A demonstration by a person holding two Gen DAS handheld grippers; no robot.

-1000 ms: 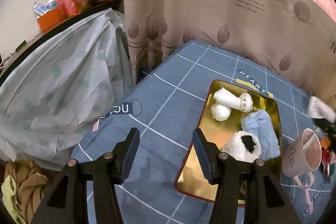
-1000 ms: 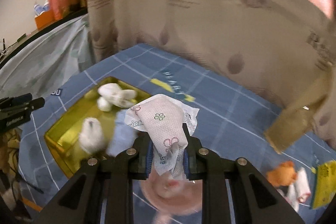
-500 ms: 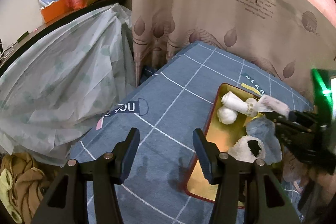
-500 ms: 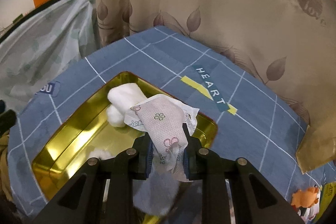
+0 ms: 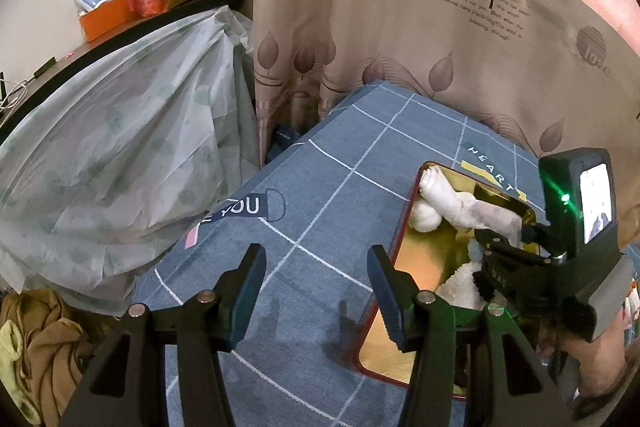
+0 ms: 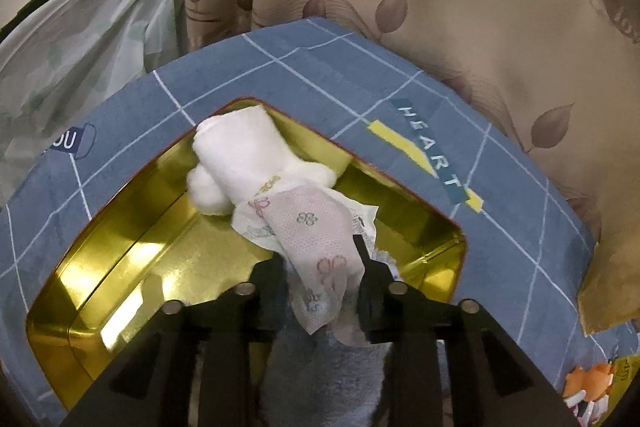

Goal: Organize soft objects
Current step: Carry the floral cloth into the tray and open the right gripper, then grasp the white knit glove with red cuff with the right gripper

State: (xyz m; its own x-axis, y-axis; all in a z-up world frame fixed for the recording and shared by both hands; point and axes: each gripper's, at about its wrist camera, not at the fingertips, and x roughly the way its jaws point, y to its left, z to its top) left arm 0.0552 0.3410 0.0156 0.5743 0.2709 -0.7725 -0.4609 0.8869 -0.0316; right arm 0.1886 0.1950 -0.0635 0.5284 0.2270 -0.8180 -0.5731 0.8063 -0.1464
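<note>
- The plastic sheet (image 5: 120,155) covers something bulky at the far left, and a brown cloth (image 5: 44,339) lies bunched below it.
- The curtain (image 5: 400,27) with leaf prints hangs behind the table.
- The blue checked tablecloth (image 5: 320,211) covers the table.
- The left gripper (image 5: 316,291) hangs over bare tablecloth just left of the tray, its fingers spread wide with nothing between them.
- The gold tray (image 6: 132,255) with a red rim sits on the tablecloth right of the left gripper.
- A rolled white cloth (image 6: 244,155) lies at the tray's far end, touching a white ball (image 6: 208,195) beside it.
- The tissue pack (image 6: 316,239), white with pink flowers, rests inside the tray against the rolled cloth, its near end between the fingers of the right gripper (image 6: 320,291).
- The right gripper's jaws have just been opening; a gap shows on the left side of the pack, so the pack lies loose between them.
- A blue fluffy cloth (image 6: 328,379) lies under the right gripper.
</note>
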